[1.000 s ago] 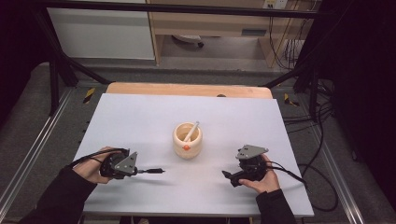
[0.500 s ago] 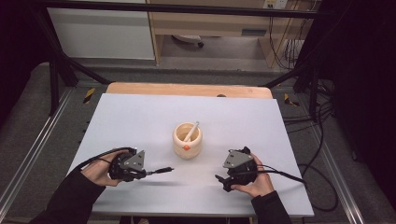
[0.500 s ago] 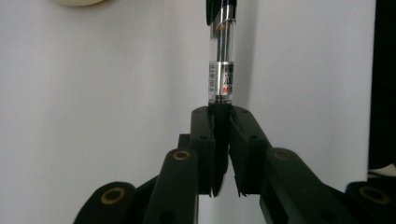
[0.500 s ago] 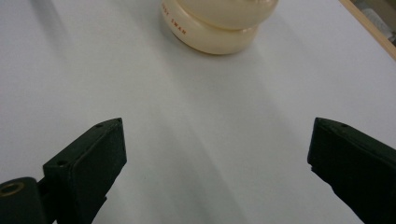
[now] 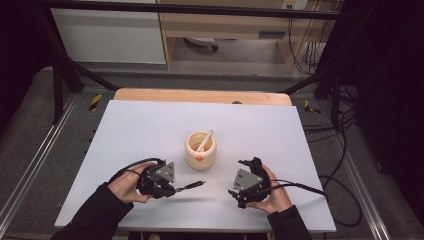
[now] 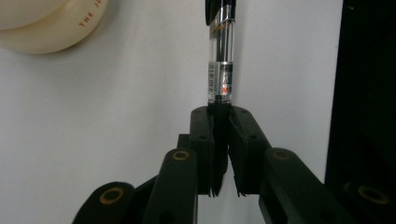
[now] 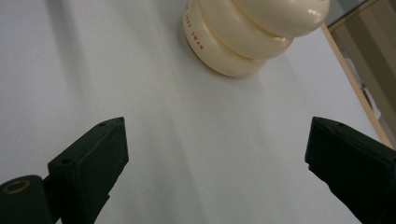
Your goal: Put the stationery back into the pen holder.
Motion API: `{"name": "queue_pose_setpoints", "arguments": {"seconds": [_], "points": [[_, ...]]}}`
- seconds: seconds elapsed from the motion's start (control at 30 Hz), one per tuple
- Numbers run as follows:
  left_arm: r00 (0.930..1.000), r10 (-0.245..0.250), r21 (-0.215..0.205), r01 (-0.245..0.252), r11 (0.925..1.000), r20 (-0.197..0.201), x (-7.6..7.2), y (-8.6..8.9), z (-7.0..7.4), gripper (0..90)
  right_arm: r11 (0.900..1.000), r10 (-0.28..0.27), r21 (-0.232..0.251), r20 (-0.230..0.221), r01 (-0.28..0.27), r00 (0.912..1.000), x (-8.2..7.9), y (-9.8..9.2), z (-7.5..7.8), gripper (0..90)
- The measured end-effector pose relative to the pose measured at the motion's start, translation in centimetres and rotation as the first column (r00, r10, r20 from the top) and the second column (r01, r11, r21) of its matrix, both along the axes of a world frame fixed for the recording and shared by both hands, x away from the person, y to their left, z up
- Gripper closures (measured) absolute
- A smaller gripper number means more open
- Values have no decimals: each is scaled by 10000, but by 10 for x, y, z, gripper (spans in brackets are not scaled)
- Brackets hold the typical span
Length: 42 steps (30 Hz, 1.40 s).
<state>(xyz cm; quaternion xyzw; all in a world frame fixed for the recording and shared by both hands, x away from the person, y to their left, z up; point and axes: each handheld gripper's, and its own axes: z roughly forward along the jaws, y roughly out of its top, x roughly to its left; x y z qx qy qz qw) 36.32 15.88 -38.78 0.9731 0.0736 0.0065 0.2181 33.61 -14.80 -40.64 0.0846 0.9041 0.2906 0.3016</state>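
The left gripper (image 5: pixel 172 187), a black two-jaw tool with a grey three-cornered plate on top, lies low over the smooth, matte white tabletop (image 5: pixel 150 125), held in the person's left hand (image 5: pixel 125 182). Its jaws are closed nearly all the way and pinch the end of a slim pen with a clear plastic barrel, a printed label band and a dark cap end (image 6: pixel 220 60). In the left gripper view the pen runs straight out ahead of the jaw tips, with only a thin gap left between the ribbed inner pads behind the grip. In the high view the pen (image 5: pixel 190 186) juts from the tool's front toward the right gripper, lying close to level above the table.

Ahead of the left gripper and off to one side stands a glossy cream ceramic cup with a bulging, ringed body and small orange lettering (image 5: pixel 200 150); a pale stick-like utensil (image 5: pixel 204 141) leans inside it against the rim. A curved part of this cup (image 6: pixel 51 23) shows at the upper left of the left gripper view.

The right gripper (image 5: pixel 245 184), the same black build, rests in the person's right hand (image 5: pixel 272 195), its jaws spread wide with nothing between them. The cup (image 7: pixel 252 32) sits ahead of those jaws, well apart from them.
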Motion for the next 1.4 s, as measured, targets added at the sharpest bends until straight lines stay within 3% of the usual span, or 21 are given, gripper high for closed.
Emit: {"name": "queue_pose_setpoints", "arguments": {"seconds": [0.07, 0.17, 0.27, 0.4, 0.63, 0.8, 1.07, 1.13, 1.23, 1.27, 1.33, 1.37, 1.4], "points": [[9995, 147, -72, -149, 9999, -282, 0, -3, -1, 799, 9996, 208, -187, 259, -203, 9994, -1, 1, -1, 68], [9987, 313, -90, -317, 9995, -399, 0, -7, -2, 799, 9975, 523, -501, 655, -490, 9965, -2, 3, -2, 61], [9961, 595, -224, -611, 9979, -647, 0, -9, -2, 799, 9929, 957, -810, 1057, -873, 9898, -4, 6, -1, 60], [9921, 829, -265, -857, 9960, -939, -1, -12, 0, 799, 9821, 1572, -1303, 1702, -1359, 9728, -8, 12, 0, 61], [9833, 1242, -190, -1278, 9916, -1331, 0, -18, 0, 799, 9562, 2686, -1882, 2590, -2243, 9278, -13, 25, 0, 67], [9758, 1551, -113, -1587, 9873, -1541, 2, -22, -1, 799, 9421, 3072, -2232, 2750, -2503, 9110, -13, 32, 0, 89], [9706, 1806, 15, -1827, 9832, -1589, 4, -30, 3, 799, 8919, 4067, -3435, 3251, -2941, 8538, -18, 48, -2, 190], [9679, 1920, 82, -1932, 9811, -1622, 4, -32, 4, 799, 8757, 4376, -3698, 3359, -3106, 8340, -19, 52, -1, 218], [9646, 2082, 294, -2062, 9781, -1618, 4, -36, 5, 799, 8560, 4710, -4019, 3464, -3253, 8113, -21, 58, -1, 269], [9646, 2074, 330, -2047, 9783, -1631, 5, -36, 5, 799, 8450, 4889, -4172, 3496, -3345, 7992, -22, 60, -1, 289], [9640, 2117, 333, -2091, 9773, -1612, 5, -38, 5, 799, 8313, 5070, -4405, 3511, -3389, 7872, -23, 64, -1, 315], [9645, 2071, 345, -2042, 9783, -1637, 5, -39, 5, 799, 8187, 5236, -4605, 3530, -3431, 7754, -23, 66, -2, 333], [9635, 2112, 320, -2088, 9774, -1643, 5, -40, 6, 799, 8145, 5274, -4685, 3521, -3422, 7733, -23, 67, -3, 344]]}}
